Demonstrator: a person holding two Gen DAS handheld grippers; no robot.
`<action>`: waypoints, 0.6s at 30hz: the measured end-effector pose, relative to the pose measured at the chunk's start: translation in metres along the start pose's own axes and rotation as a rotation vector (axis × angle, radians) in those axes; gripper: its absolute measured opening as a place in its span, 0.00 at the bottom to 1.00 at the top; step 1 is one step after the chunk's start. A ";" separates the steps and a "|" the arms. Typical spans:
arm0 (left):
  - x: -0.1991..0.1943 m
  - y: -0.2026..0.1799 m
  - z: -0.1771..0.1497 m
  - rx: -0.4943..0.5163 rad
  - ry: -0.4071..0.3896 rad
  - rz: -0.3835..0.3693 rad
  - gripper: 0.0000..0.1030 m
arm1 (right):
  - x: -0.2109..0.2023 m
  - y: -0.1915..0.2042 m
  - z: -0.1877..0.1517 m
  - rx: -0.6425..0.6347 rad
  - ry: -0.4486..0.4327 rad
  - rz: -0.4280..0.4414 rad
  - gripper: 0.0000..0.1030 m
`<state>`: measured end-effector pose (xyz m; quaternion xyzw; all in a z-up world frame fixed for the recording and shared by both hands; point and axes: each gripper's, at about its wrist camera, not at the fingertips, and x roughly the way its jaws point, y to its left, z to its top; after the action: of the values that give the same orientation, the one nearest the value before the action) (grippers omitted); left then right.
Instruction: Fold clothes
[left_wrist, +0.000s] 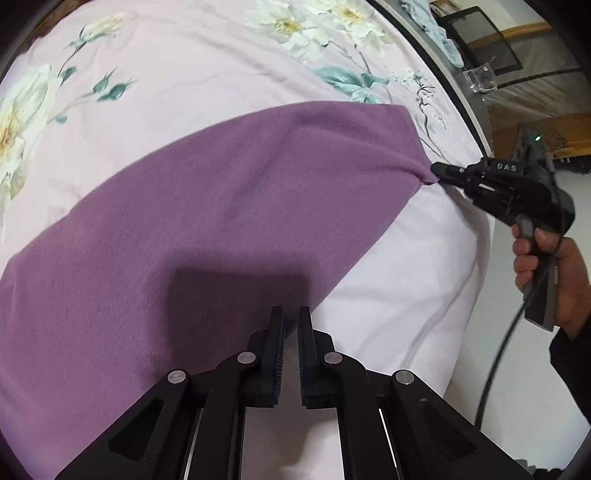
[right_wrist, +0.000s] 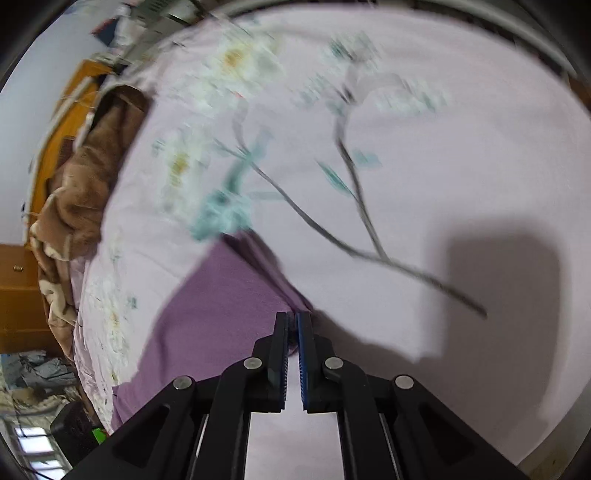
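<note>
A purple cloth lies spread flat on a bed with a pale pink floral sheet. At the bottom of the left wrist view my left gripper rests on the cloth's near edge, its jaws almost together with purple fabric showing between them. My right gripper, held by a person's hand, is shut on the cloth's far right corner and draws it into a point. In the blurred right wrist view, the right gripper pinches that corner of the purple cloth between its pads.
The bed's edge runs down the right side, with a glass-topped table beyond it. A cable hangs from the right gripper's handle. A crumpled brown blanket and orange wooden furniture sit at the bed's far side.
</note>
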<state>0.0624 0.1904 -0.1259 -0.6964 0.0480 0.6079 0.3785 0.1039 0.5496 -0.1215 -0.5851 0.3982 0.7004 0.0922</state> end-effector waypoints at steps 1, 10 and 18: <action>-0.002 0.001 0.001 -0.005 -0.005 -0.009 0.05 | 0.001 -0.003 0.001 0.007 0.000 0.000 0.09; -0.013 0.005 0.017 -0.044 -0.055 -0.030 0.12 | 0.010 0.015 0.036 -0.157 0.056 0.061 0.31; -0.005 0.009 0.031 -0.072 -0.048 -0.027 0.12 | 0.061 0.046 0.068 -0.351 0.247 0.057 0.28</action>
<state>0.0313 0.2008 -0.1248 -0.6954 0.0077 0.6205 0.3625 0.0075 0.5432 -0.1557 -0.6619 0.2950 0.6844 -0.0805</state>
